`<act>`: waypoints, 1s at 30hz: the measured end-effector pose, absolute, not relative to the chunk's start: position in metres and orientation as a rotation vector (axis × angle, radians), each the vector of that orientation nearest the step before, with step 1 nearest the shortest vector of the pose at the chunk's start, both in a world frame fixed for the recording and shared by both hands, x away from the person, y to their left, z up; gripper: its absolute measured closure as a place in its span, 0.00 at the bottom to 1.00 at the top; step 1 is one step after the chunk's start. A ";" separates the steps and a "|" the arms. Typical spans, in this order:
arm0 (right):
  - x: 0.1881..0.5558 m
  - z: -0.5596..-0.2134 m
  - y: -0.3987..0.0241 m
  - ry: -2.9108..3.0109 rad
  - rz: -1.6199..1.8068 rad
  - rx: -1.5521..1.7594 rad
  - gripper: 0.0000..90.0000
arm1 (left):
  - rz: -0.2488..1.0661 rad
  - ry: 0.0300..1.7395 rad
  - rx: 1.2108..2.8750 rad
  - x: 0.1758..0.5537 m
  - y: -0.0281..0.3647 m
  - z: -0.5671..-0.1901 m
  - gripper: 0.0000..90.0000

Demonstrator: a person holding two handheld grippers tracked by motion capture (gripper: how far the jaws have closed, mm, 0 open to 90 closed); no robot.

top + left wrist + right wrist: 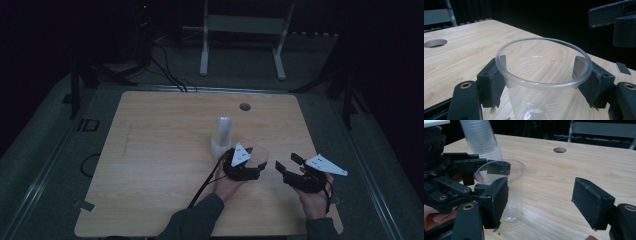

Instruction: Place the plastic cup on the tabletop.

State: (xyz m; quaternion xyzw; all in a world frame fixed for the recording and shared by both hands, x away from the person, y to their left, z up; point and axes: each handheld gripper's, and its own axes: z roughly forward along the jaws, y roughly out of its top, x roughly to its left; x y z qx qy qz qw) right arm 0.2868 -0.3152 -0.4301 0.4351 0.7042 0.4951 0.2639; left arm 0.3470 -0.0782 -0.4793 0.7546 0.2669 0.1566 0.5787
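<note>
A clear plastic cup (541, 82) stands upright on the wooden table (150, 150), pinched just below its rim by the left gripper (541, 75). Beside it the right gripper (541, 202) holds its jaws spread wide with nothing between them, a stack of cups (222, 135) just behind.

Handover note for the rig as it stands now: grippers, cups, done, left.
Left gripper: shut on the single clear cup, one jaw on each side just under the rim. The cup stands upright, and in the right gripper view its base seems to rest on the table.
Right gripper: open, holding nothing, beside the cup on the person's right.
Stack of clear cups: upright on the table, just behind the left gripper.
Done: one cup is out of the stack and in a grip.
Left: probably place or hand over this cup; the stack holds more cups.
</note>
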 end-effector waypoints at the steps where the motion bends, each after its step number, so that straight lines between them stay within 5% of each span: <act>1: 0.287 -0.430 -0.315 1.904 1.339 1.176 0.32 | 0.367 0.624 1.768 0.347 -0.078 -0.479 0.31; 30: 0.287 -0.431 -0.314 1.908 1.336 1.174 0.32 | 0.369 0.630 1.773 0.349 -0.081 -0.487 0.30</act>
